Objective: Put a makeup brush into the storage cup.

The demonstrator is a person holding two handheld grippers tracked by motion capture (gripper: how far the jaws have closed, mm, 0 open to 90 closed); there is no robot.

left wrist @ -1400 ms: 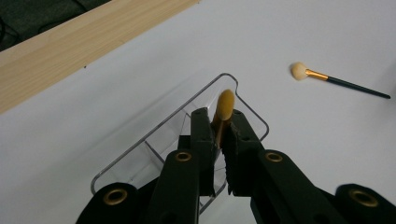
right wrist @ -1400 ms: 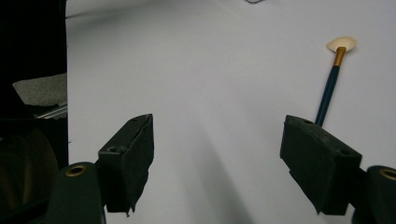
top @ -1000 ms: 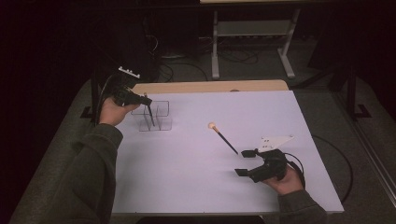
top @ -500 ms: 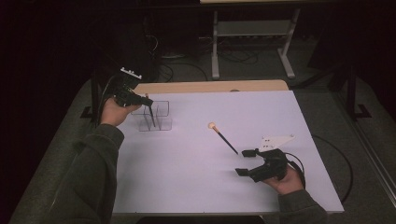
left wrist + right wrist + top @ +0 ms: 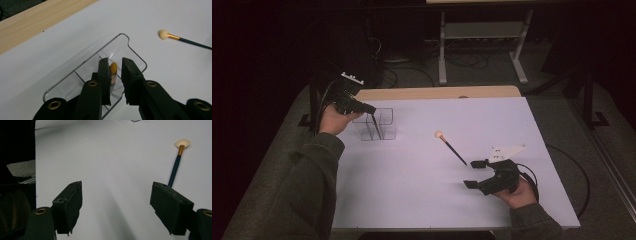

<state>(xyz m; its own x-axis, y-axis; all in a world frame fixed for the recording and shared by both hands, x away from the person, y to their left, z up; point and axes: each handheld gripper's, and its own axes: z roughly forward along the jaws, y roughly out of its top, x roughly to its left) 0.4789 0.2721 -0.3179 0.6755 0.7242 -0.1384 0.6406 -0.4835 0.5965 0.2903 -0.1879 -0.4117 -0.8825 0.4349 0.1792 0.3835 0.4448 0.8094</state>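
A clear divided organizer (image 5: 387, 131) (image 5: 125, 40) stands at the sheet's back left. A thin dark brush (image 5: 377, 127) stands tilted in it, its orange tip (image 5: 113, 68) up between the jaws of my left gripper (image 5: 373, 111) (image 5: 115, 60). Those jaws are narrowly open; the tip rests against one jaw, with a gap to the other. A second brush (image 5: 454, 150) (image 5: 185, 40) (image 5: 175, 167), with a dark handle, gold ferrule and pale head, lies on the sheet at mid-right. My right gripper (image 5: 472, 174) (image 5: 117, 187) hovers wide open just short of its handle end, holding nothing.
A white sheet (image 5: 412, 200) covers the table, with a bare wooden strip (image 5: 437, 92) along the far edge. Behind the table are a metal stand (image 5: 482, 30) and cables on dark floor. A cable (image 5: 572, 170) trails off the right edge.
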